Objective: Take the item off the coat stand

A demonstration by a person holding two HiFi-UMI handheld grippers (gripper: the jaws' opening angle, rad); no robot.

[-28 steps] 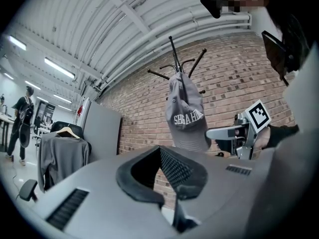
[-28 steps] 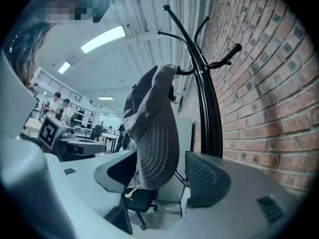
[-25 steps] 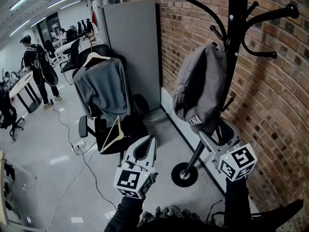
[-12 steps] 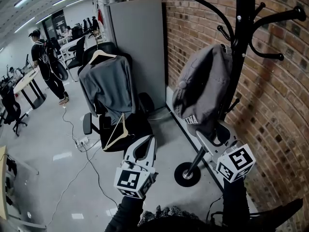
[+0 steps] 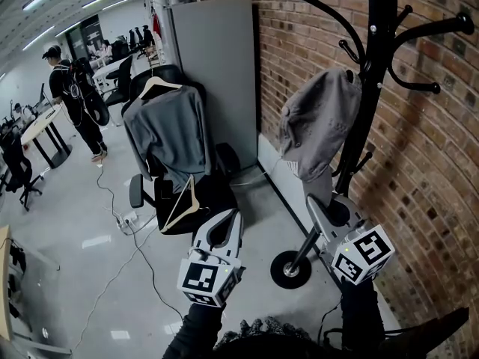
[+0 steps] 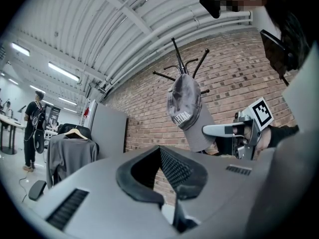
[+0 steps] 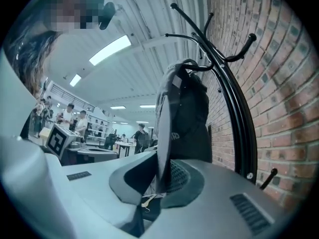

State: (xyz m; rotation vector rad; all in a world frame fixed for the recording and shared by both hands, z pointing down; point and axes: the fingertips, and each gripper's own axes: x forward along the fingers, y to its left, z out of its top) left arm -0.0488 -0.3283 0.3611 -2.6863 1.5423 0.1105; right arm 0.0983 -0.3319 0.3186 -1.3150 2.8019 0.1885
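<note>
The right tongs [image 7: 160, 178] are closing on the brim of the grey cap [image 7: 187, 113]. The thin brim edge stands upright between the two pads, which press it from either side. Above these tongs the cap's crown hangs on the black coat stand [image 5: 383, 73], which stands against a brick wall [image 5: 441, 163]. The left tongs [image 5: 223, 226] are held low, left of the right ones and well apart from the cap, with jaws together and nothing between them. Beyond the left tongs, a chair [image 5: 196, 200] carries a grey sweater [image 5: 168, 129].
</note>
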